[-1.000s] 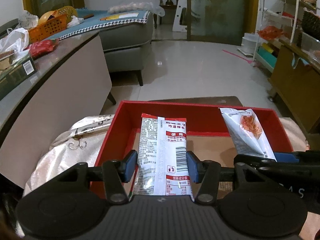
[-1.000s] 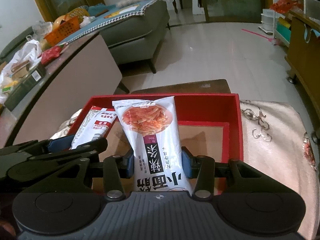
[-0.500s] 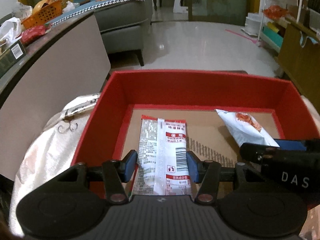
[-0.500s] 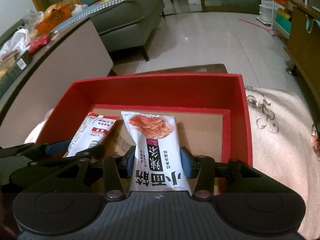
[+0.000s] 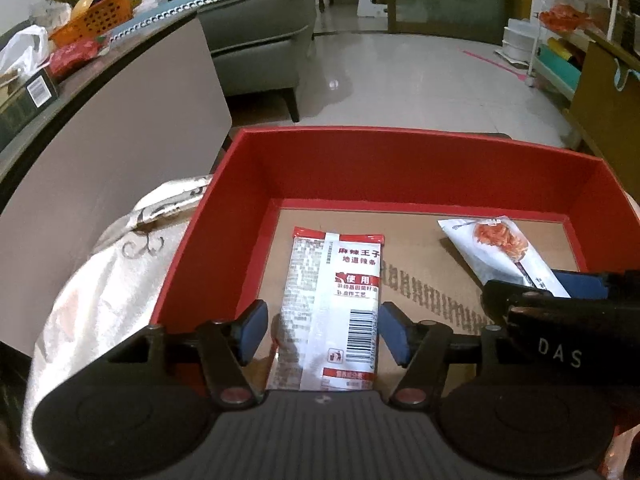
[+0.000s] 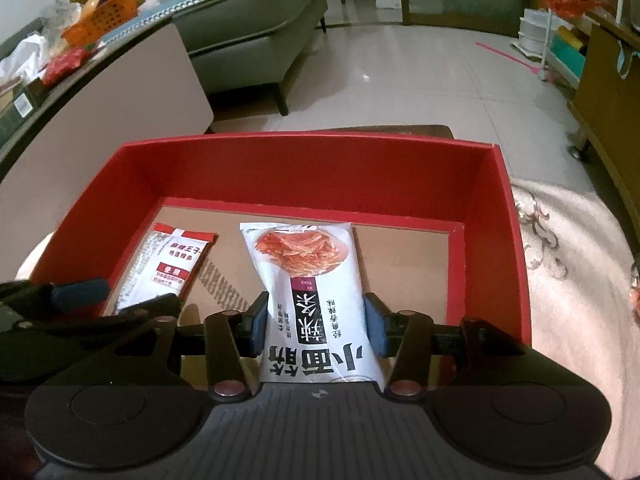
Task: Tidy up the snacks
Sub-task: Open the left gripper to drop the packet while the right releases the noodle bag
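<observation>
- The red box (image 5: 400, 168) sits on a pale embroidered cloth (image 6: 568, 280), its cardboard floor bare between the packets.
- The white packet (image 6: 320, 304) lies in the box, gripped at its near end by the right tongs (image 6: 314, 322).
- The red-and-white packet (image 5: 332, 304) lies flat on the box floor between the fingers of the left tongs (image 5: 320, 330), which stand parted with gaps on both sides.

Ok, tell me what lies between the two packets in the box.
Bare cardboard floor between red packet and white packet, clearest in the right wrist view.
</observation>
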A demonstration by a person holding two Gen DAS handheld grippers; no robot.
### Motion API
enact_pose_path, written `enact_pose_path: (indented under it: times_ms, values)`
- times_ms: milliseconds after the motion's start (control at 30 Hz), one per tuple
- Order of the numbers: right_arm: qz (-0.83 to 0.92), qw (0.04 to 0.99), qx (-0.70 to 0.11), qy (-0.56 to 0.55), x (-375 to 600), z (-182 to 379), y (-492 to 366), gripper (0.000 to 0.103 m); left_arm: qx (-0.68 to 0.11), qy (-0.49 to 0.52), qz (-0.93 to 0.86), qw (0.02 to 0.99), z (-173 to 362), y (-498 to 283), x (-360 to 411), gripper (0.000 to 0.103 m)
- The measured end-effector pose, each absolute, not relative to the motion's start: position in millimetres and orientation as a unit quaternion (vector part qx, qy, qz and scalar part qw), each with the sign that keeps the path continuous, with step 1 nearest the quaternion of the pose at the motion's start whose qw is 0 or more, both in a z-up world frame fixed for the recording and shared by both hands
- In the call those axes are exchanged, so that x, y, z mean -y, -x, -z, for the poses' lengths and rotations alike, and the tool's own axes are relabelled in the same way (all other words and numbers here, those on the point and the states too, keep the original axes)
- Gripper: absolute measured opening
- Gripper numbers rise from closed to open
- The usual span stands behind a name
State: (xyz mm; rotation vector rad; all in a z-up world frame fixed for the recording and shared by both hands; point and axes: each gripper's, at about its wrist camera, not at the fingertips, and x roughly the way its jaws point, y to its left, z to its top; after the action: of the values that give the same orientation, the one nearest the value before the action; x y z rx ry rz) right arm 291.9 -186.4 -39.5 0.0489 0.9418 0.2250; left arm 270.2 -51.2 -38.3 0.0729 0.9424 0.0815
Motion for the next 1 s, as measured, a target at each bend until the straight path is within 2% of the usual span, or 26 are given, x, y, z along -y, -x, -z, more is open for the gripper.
enact_pose_path:
  times_ms: [167,300,400,1000]
  values:
    - [-0.107,0.885,-0.452,-0.019,186.3,36.8,-291.1,0.061,-0.449,-0.04,-0.044,0.891,32.8,-268.2,48.4,0.057]
    - [-0.106,0.892,-0.439,-0.014,184.6,25.1,-287.1,0.069,-0.436,-0.031,-0.052,0.898,21.2,-265.6,40.6,0.065]
    - [-0.107,0.897,-0.429,-0.013,184.5,15.7,-284.1,0.071,-0.433,-0.028,-0.052,0.899,17.3,-263.2,36.9,0.066]
    - [-0.095,0.916,-0.387,0.043,171.8,-11.2,-267.4,0.072,-0.417,-0.017,-0.05,0.907,-3.2,-251.4,31.4,0.067]
